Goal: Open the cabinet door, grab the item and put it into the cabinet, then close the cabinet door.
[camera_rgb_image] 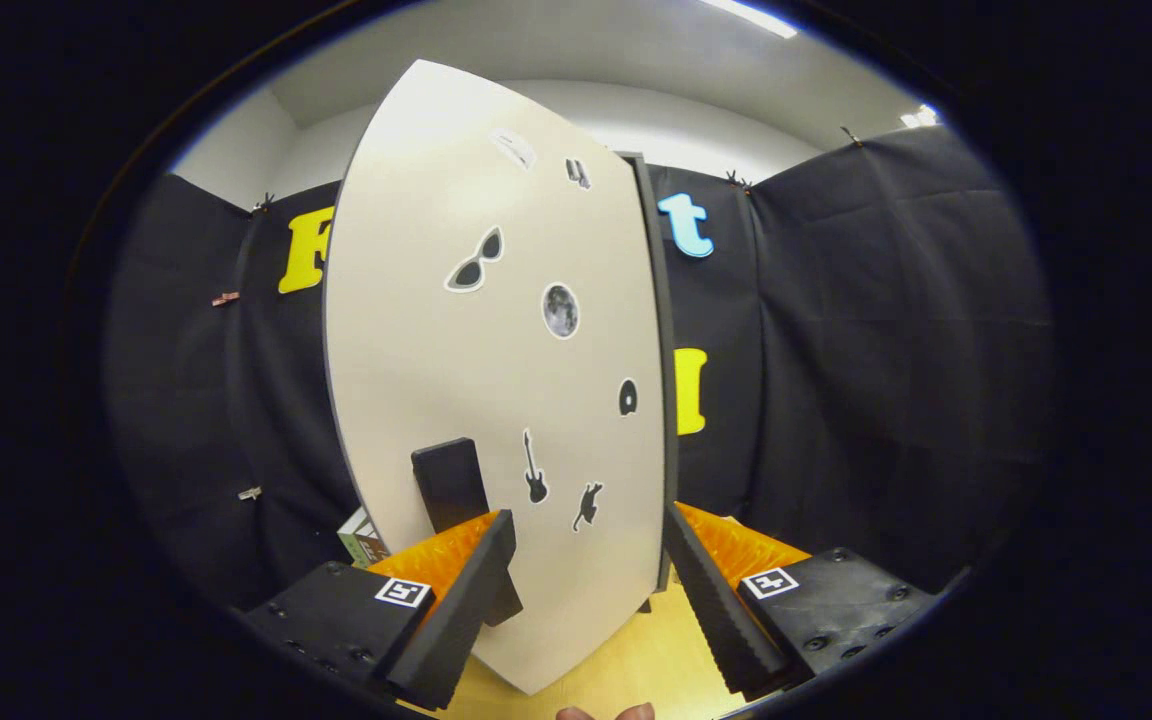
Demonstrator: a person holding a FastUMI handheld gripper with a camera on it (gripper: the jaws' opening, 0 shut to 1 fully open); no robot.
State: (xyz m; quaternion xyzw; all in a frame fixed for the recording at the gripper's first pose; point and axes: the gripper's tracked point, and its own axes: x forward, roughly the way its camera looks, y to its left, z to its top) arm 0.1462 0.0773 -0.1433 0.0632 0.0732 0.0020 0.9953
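A cream cabinet door [496, 380] with several small dark stickers stands close in front of me, its dark right edge [664, 400] running top to bottom. A black upright handle [449, 482] sits low on the door's left part. My gripper [586, 525] is open. Its left finger [461, 610] overlaps the handle's lower end and its right finger [711, 600] lies just past the door's right edge, so nothing is pressed between them. A small green and white box [360, 540] peeks out beside the door's lower left, mostly hidden.
A light wooden tabletop [626, 660] shows below the door between the fingers. Black cloth walls [886, 380] close in on the left and right. A person's fingertips [606, 712] show at the very bottom.
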